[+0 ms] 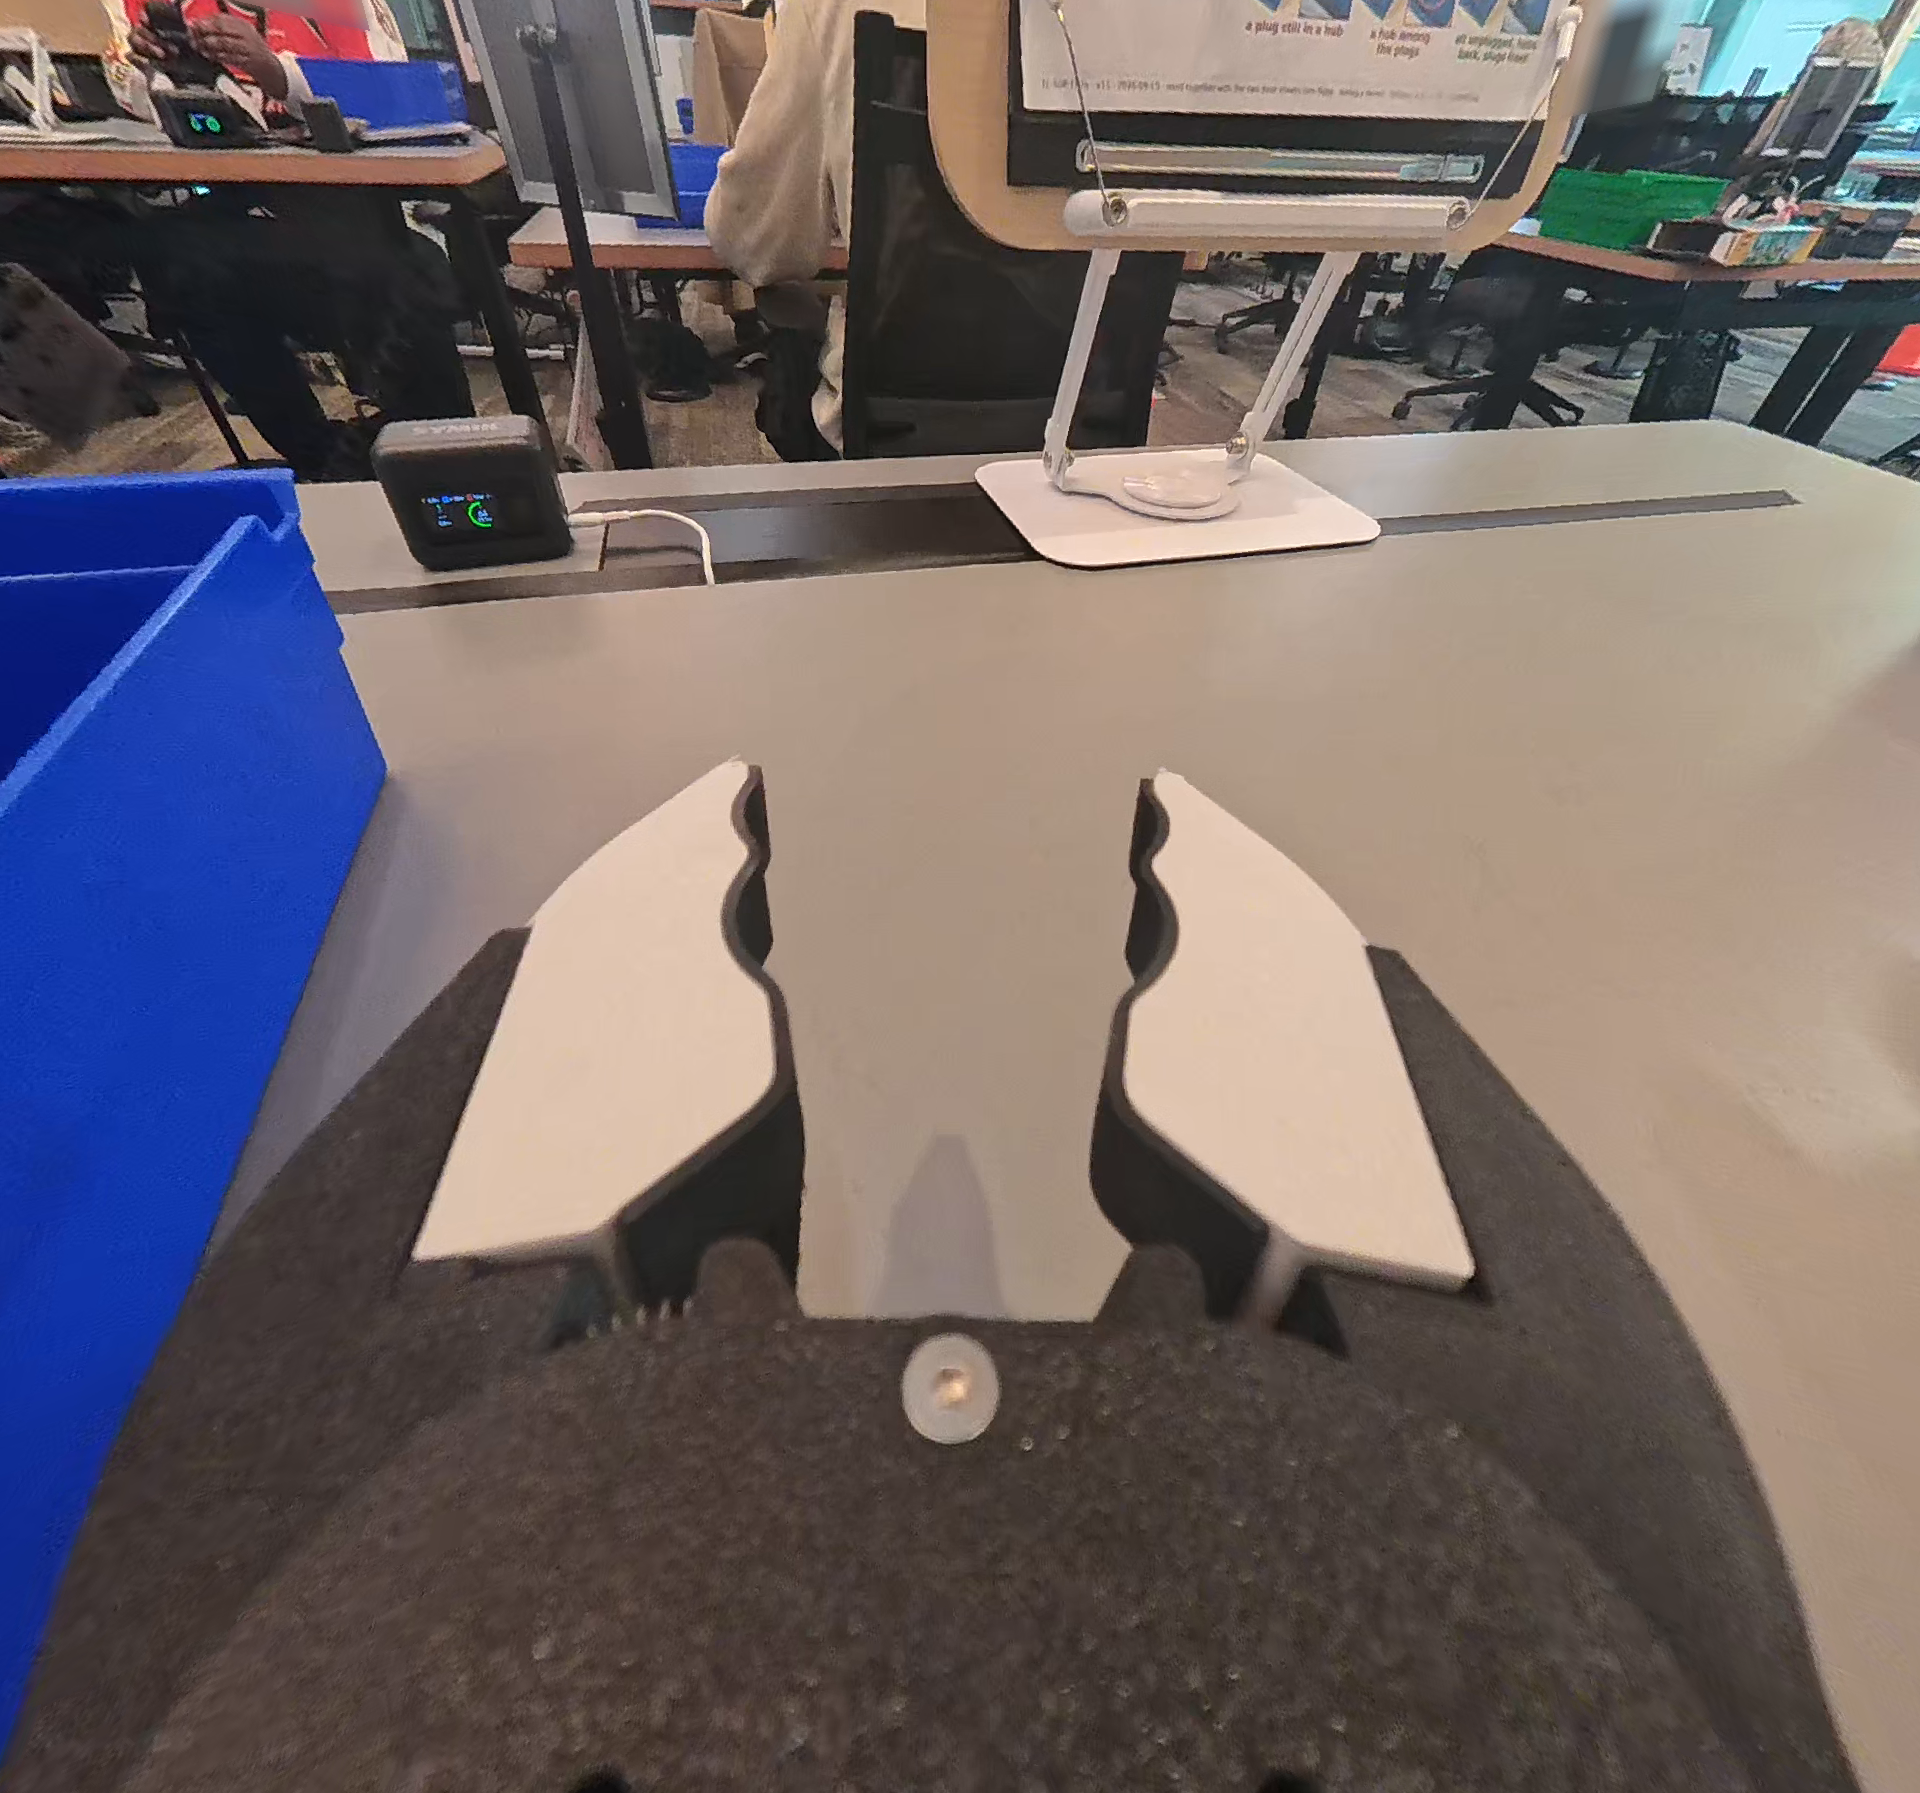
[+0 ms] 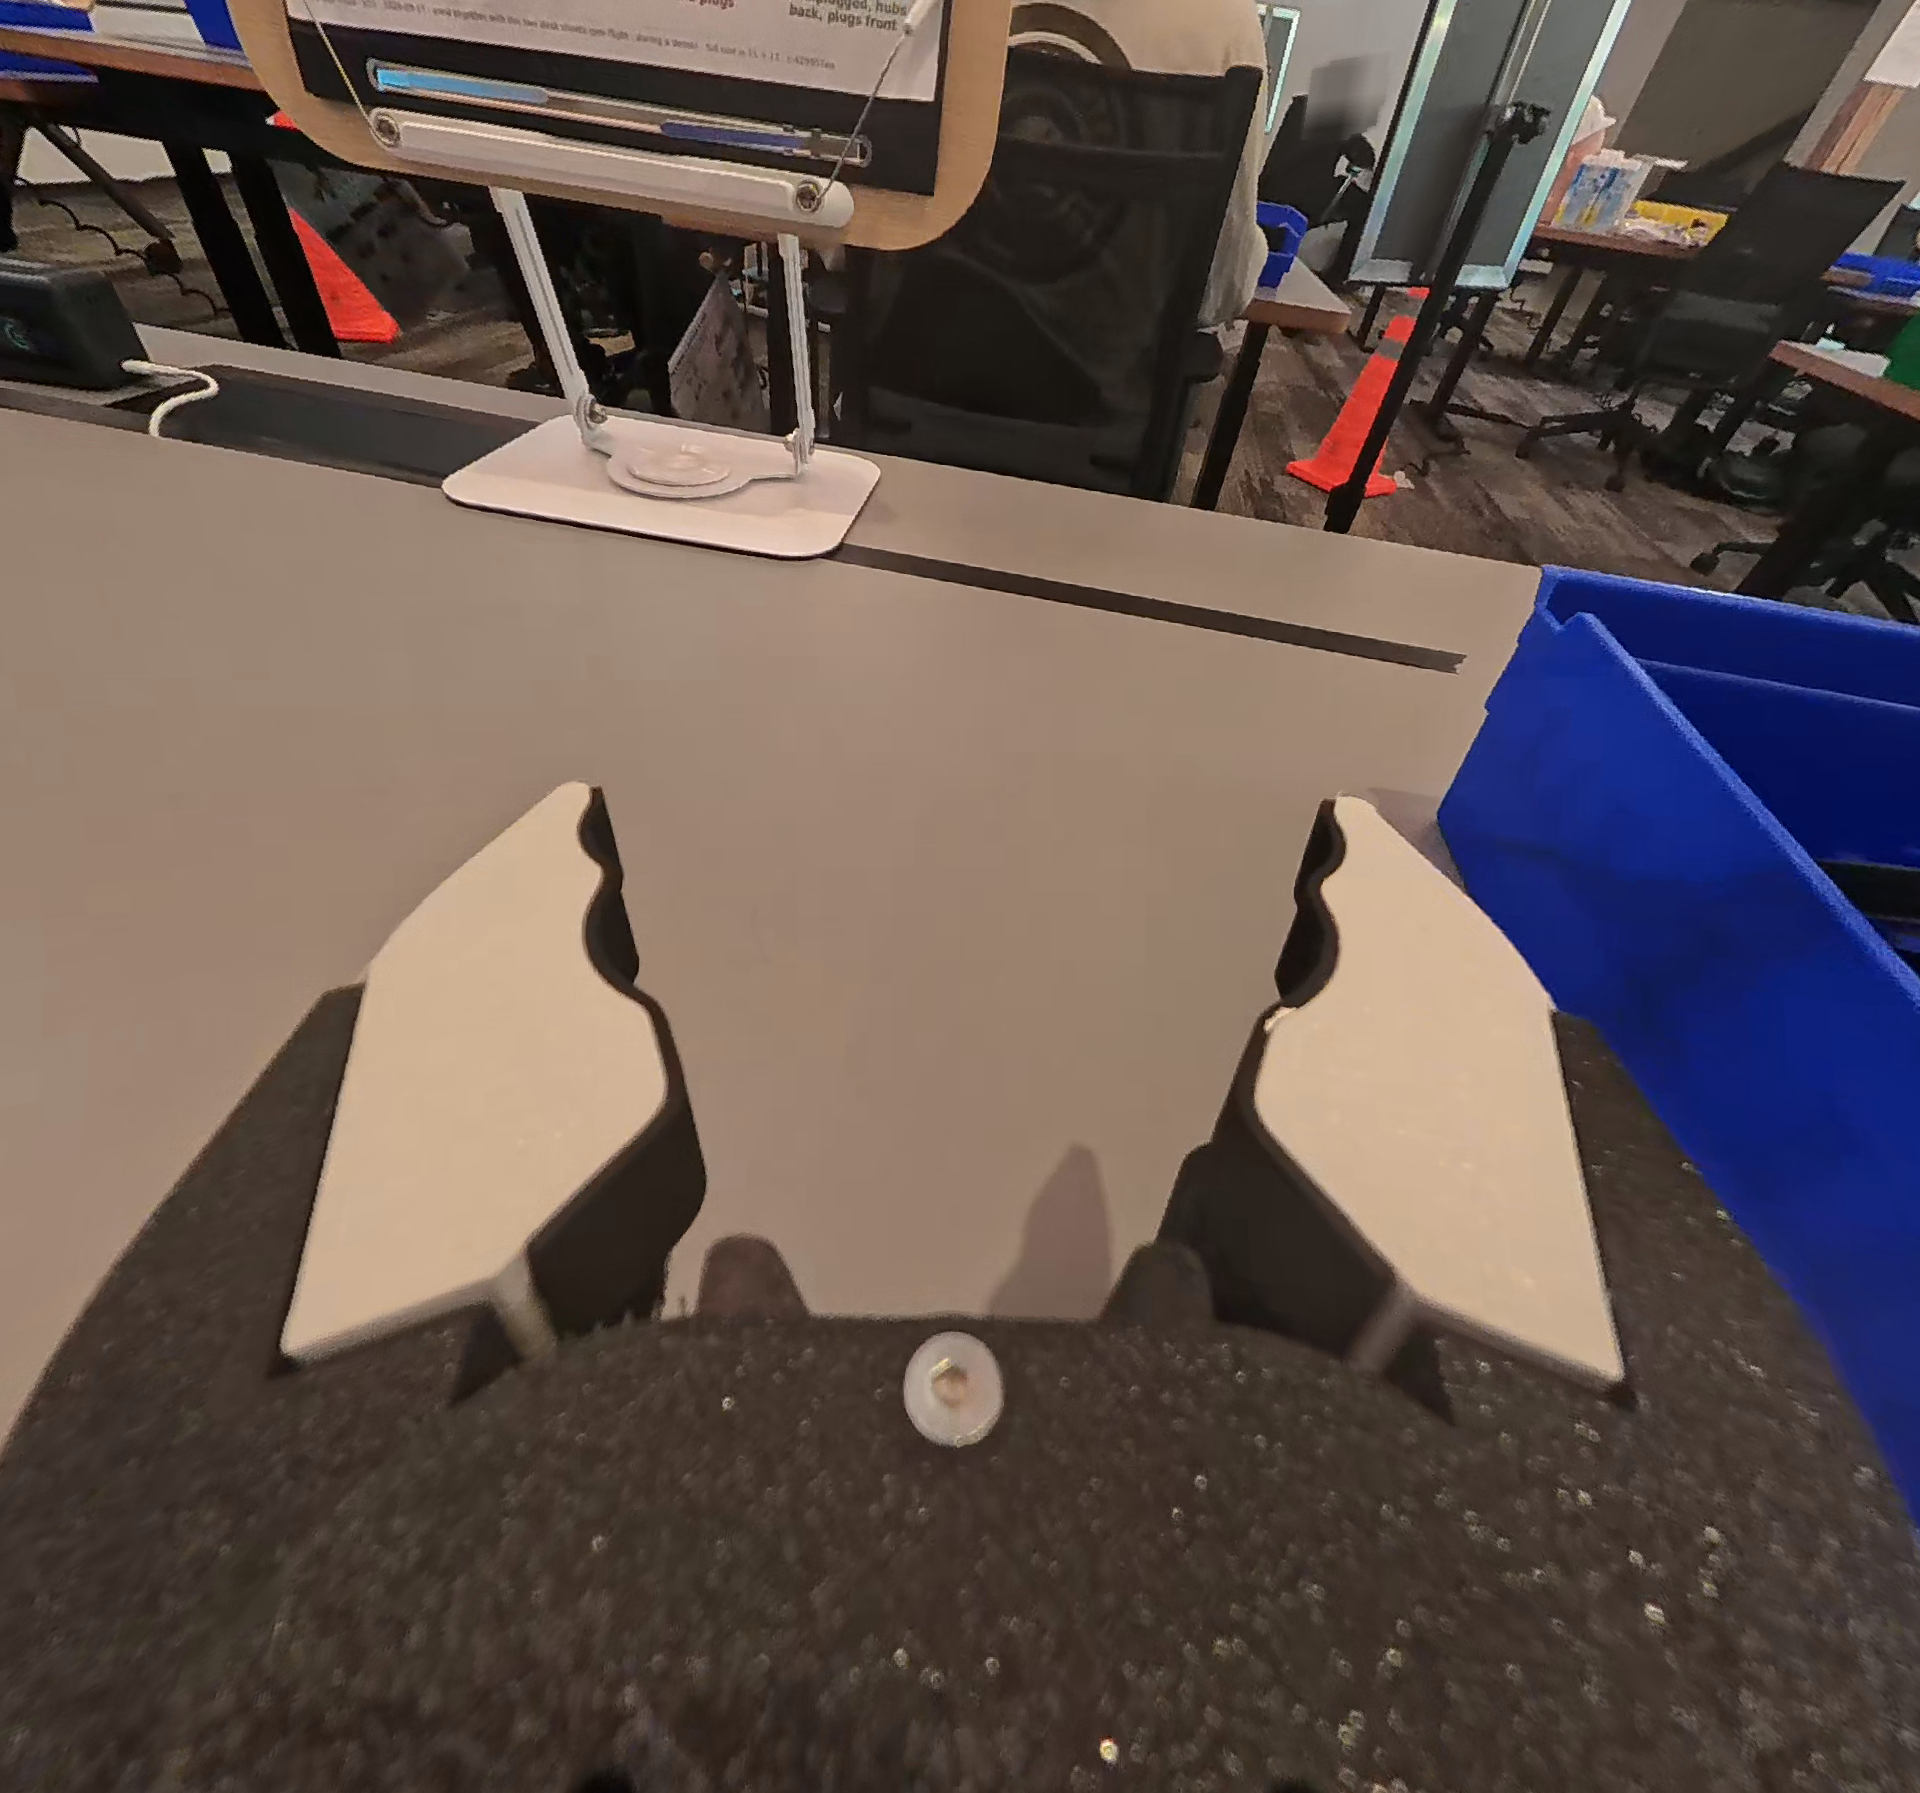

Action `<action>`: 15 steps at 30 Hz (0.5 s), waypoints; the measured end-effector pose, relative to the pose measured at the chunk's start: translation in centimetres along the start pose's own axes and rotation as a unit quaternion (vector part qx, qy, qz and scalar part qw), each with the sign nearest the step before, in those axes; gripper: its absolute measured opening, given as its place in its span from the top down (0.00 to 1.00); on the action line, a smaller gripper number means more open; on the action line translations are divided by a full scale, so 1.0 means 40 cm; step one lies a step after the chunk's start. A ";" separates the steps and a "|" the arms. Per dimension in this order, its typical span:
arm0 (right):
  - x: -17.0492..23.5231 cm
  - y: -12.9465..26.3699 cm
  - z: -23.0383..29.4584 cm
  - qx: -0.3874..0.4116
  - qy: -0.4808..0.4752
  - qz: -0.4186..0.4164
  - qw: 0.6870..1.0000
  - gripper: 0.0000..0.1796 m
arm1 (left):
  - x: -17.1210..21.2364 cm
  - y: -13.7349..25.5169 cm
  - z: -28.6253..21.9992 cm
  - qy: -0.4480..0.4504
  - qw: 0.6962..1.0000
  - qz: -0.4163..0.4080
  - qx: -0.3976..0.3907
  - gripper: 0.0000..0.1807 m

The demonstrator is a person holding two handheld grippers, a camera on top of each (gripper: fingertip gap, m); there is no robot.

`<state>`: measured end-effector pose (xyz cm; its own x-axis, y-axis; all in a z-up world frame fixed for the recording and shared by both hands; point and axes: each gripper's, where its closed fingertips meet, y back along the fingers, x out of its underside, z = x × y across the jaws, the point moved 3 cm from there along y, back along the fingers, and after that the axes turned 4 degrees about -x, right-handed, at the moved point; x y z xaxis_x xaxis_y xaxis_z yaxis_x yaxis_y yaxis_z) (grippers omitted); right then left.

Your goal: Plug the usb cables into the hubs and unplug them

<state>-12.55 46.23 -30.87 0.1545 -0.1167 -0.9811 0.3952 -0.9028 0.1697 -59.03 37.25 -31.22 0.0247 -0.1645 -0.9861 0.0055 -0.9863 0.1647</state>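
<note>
No USB cable or hub shows in either view. My left gripper (image 1: 948, 782) is open and empty, its white fingers (image 1: 644, 995) spread over the bare grey table (image 1: 1039, 683). My right gripper (image 2: 961, 803) is open wider and also empty, over the same grey table (image 2: 312, 683). A blue bin (image 1: 135, 808) stands just left of the left gripper. A blue bin (image 2: 1704, 860) stands just right of the right gripper, close to its right finger; a dark shape lies inside it, too hidden to identify.
A white stand (image 1: 1174, 507) holding an instruction sheet board sits at the table's far edge, also in the right wrist view (image 2: 665, 486). A small black device (image 1: 473, 507) with a lit screen and a white cord sits at the back left. People sit at desks beyond.
</note>
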 end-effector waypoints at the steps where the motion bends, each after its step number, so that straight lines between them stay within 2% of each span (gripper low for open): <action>1: 0.000 -0.001 0.001 0.000 0.002 0.000 1.000 0.33 | 0.000 0.000 -0.001 0.000 1.000 0.000 0.002 0.63; 15: 0.000 -0.013 0.007 -0.014 -0.004 -0.003 1.000 0.34 | -0.008 0.002 -0.015 -0.003 1.000 -0.008 0.023 0.64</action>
<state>-13.00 46.58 -31.00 0.1454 -0.1140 -0.9828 0.4213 -0.8917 0.1657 -58.46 37.22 -30.86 0.0182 -0.1482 -0.9888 -0.0408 -0.9882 0.1474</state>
